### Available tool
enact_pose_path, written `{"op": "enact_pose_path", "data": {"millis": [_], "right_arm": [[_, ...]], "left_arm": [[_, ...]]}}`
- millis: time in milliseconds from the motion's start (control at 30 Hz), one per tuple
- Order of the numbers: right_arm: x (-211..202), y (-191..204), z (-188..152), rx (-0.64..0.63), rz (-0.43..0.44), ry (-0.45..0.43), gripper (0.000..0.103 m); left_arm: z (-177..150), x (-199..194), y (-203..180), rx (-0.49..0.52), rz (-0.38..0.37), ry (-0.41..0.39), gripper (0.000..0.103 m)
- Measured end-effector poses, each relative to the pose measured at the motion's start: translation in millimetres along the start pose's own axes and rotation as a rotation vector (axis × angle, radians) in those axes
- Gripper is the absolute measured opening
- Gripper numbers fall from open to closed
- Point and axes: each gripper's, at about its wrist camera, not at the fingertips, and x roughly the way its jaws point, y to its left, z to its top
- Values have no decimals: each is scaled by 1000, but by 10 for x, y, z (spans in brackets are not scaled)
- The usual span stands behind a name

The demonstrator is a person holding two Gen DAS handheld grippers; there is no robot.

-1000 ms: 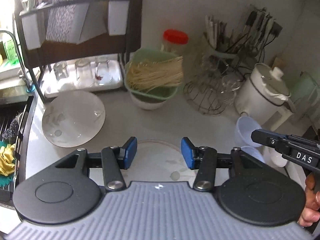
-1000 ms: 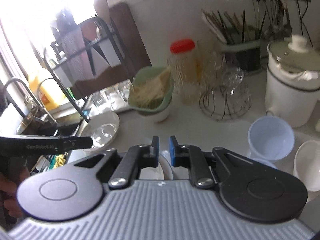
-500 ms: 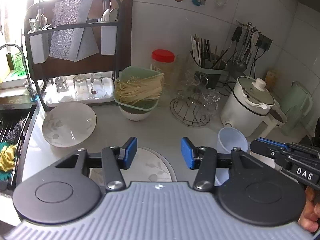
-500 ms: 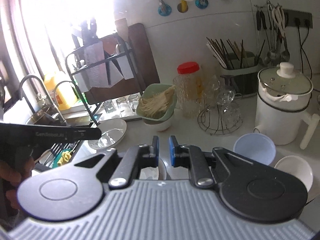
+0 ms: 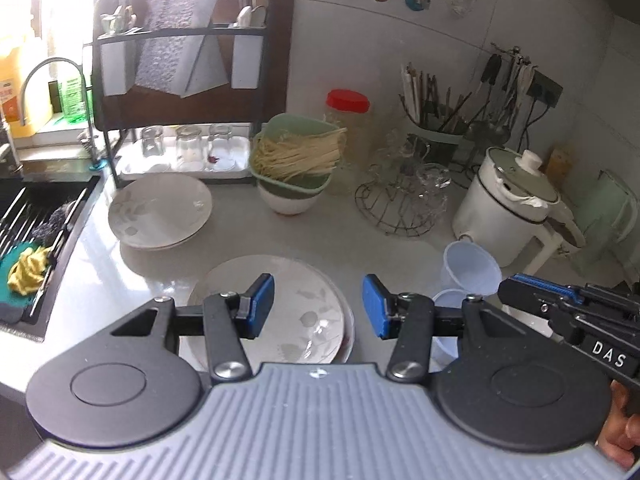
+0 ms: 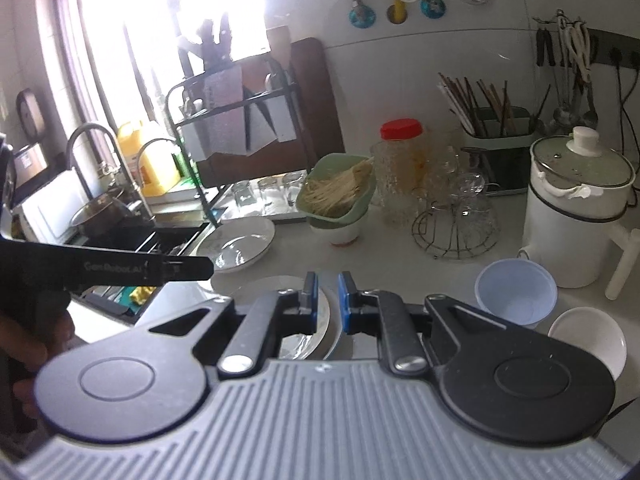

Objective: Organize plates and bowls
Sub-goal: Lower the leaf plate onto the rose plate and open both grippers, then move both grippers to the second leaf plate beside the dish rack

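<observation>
L tool hangs half open w/ nothing between its pads, over the near plate on the desk, prob. lining up a grab. R tool shut, empty. 2nd plate sits by the sink, bowls at right, unsorted.

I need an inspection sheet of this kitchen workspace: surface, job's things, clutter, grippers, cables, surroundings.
Surface: pale counter, sink at its left end.
Job's things: near plate below the left gripper; far plate by the rack; blue bowl; white bowl.
Clutter: green basket of noodles on a bowl; red-lidded jar; wire stand; white pot.
Grippers: left gripper open, empty; right gripper shut, nothing visibly held.
Cables: black cords down the wall.
Surroundings: dish rack, bright window.
</observation>
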Motion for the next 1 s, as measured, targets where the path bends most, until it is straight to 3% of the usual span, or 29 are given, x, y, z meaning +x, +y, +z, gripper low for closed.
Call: {"op": "enact_pose_path", "data": {"millis": [533,633,667,700,733,767,800,1000], "right_arm": [[154,137,-133,-27,49,51,14],[182,151,-88,-40,57,47,15],[195,154,-68,-42,65,50,20],[208,154,-56,-44,70,50,40],[218,156,-48,-43,71,45,53],[231,155,-39,-39,69,36,74],[236,154,-40,-33,71,25,82],[342,144,-7,-1,63,23,80]], "left_arm": [[-295,-142,326,-108,109,30,55],[-281,-197,377,-118,121,24,64],[-275,-217,387,-118,129,16,68],[-268,-239,388,-117,140,6,71],[-260,-256,400,-117,147,-3,72],[-249,-265,421,-119,151,-9,73],[-236,-267,446,-124,155,-13,75],[-149,-237,580,-147,176,-11,78]]}}
